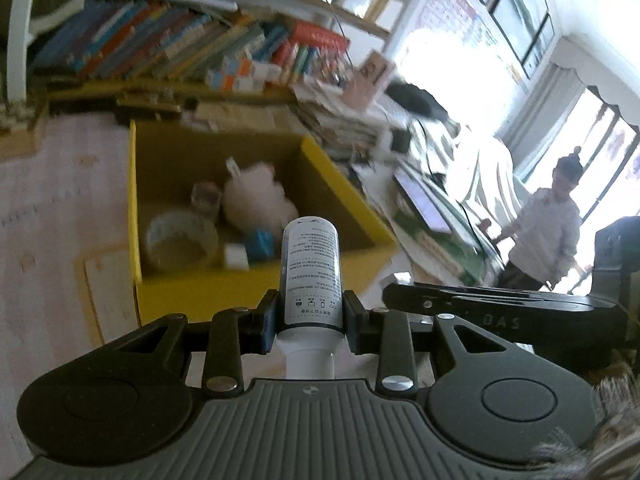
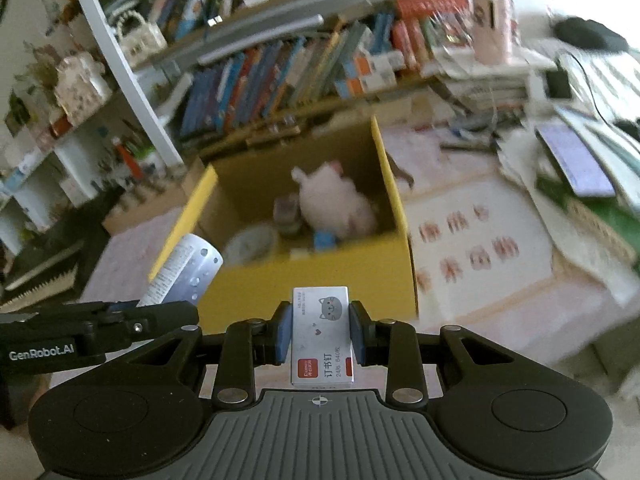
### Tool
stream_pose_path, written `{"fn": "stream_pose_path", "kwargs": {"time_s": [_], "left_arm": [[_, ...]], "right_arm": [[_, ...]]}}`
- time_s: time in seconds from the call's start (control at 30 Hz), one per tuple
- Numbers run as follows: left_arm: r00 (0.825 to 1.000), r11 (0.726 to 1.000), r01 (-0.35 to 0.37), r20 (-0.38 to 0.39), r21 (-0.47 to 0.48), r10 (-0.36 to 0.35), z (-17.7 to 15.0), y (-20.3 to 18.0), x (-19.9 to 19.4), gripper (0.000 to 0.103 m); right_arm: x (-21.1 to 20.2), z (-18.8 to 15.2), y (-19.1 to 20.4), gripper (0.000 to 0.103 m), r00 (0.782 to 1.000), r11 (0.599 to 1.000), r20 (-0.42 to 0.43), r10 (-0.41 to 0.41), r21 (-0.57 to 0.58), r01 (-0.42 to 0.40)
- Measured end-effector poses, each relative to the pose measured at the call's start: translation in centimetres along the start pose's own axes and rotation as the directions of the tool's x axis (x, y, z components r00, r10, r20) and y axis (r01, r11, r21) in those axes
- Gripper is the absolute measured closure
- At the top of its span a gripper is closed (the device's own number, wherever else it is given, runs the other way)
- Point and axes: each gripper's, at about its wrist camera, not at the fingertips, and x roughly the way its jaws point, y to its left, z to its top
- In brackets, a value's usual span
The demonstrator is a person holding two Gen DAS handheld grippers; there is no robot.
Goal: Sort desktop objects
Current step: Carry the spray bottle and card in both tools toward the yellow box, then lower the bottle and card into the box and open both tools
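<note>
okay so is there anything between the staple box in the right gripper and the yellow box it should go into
Nothing visible blocks it. The right gripper holds the small white staple box just short of the open yellow cardboard box. The box already holds a pink plush toy and a tape roll, with bare floor near the front wall.

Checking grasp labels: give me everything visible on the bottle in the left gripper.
The bottle is a white cylinder, plastic by the look, wrapped in a pale label with black printed text and small icons. A narrower white neck or cap points back toward the camera. The left gripper is shut on its lower body, one pad on each side, base pointing away. It is held off the table, in front of the yellow box, and shows again in the right wrist view.
</note>
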Motion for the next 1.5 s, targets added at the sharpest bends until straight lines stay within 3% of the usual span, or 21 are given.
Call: {"fn": "stream_pose_path", "kwargs": {"time_s": [0.37,0.53,0.73,0.8,0.93,1.1,1.3,1.5], "left_arm": [[0.975,0.985,-0.170,0.143,0.000,0.168,6.3,0.4,3.8,0.073],[0.960,0.966,-0.258,0.115,0.010,0.255,7.3,1.5,7.0,0.072],[0.936,0.936,-0.351,0.017,0.008,0.351,6.2,3.6,10.9,0.072],[0.925,0.923,-0.380,0.022,0.054,0.380,5.7,3.3,11.4,0.072],[0.928,0.926,-0.372,0.003,0.070,0.373,5.8,3.0,11.9,0.072],[0.916,0.912,-0.382,-0.070,0.150,0.395,4.7,2.4,13.9,0.072],[0.915,0.914,-0.383,-0.083,0.134,0.396,4.7,2.5,14.0,0.072],[0.905,0.906,-0.402,-0.097,0.131,0.415,4.4,2.2,14.4,0.070]], "right_arm": [[3.9,7.2,-0.3,0.073,0.992,0.983,0.074,0.106,-0.160,-0.093],[6.7,9.4,0.5,0.073,0.988,0.966,0.053,0.145,-0.222,-0.130],[10.4,10.3,2.7,0.073,0.986,0.935,-0.003,0.168,-0.317,-0.161],[11.6,10.5,3.5,0.073,0.983,0.925,-0.036,0.180,-0.334,-0.182],[14.6,10.8,5.4,0.073,0.971,0.899,-0.131,0.199,-0.371,-0.234],[17.9,10.8,7.1,0.073,0.956,0.873,-0.226,0.188,-0.407,-0.269],[21.0,10.5,8.4,0.073,0.940,0.842,-0.304,0.153,-0.458,-0.285],[22.6,10.0,10.2,0.072,0.918,0.783,-0.375,0.129,-0.529,-0.326]]}}
